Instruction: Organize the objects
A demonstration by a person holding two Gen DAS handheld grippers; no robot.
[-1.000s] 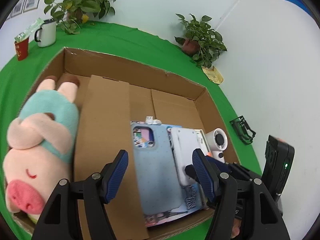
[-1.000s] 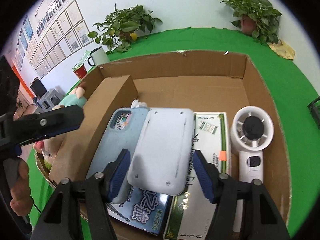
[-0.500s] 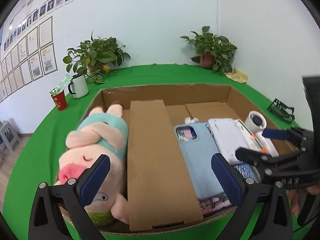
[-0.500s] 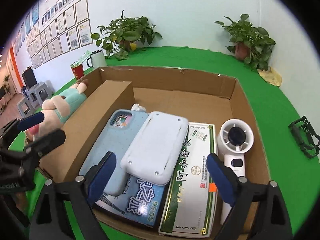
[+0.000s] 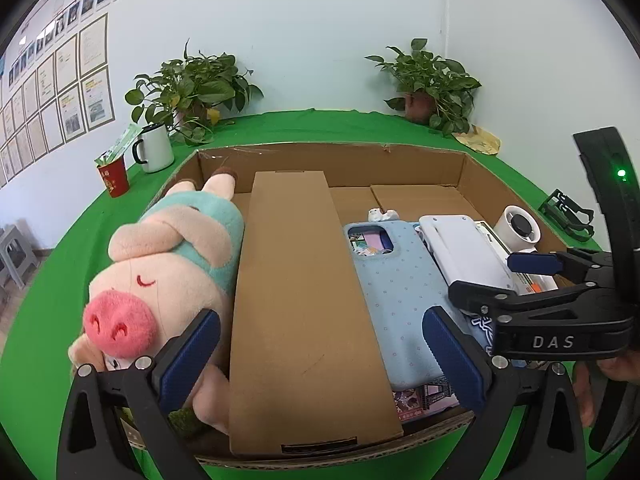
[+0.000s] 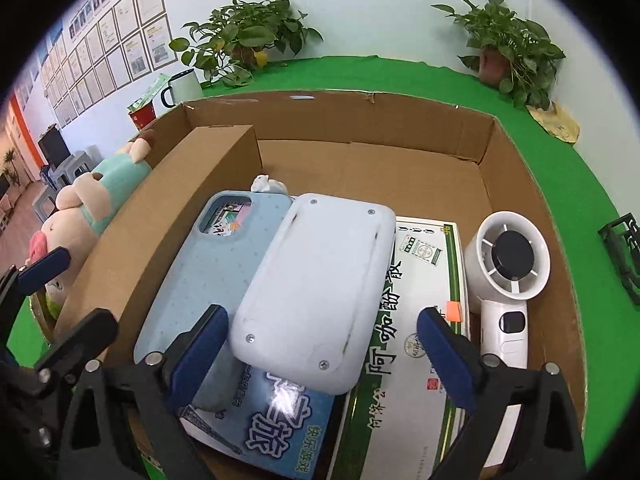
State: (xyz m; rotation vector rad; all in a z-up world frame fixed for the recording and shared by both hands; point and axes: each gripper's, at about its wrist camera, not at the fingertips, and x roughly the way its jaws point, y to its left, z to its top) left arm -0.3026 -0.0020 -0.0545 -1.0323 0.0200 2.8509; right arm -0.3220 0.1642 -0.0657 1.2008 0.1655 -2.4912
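**Sorting a cardboard box on the green table**

Reading "DAS" on the right gripper; the green-and-white carton and blue booklet carry Chinese print, partly covered. Inside the cardboard box: 1 plush pig along its left wall, 1 blue phone case, 1 white case, 1 fan by the right wall. Left gripper gapes wide, empty. Right jaws are closing, pads clear of the white case between them.

Framed certificates line the pale wall behind a green-covered table, two potted plants at its far edge, grey stools beyond.
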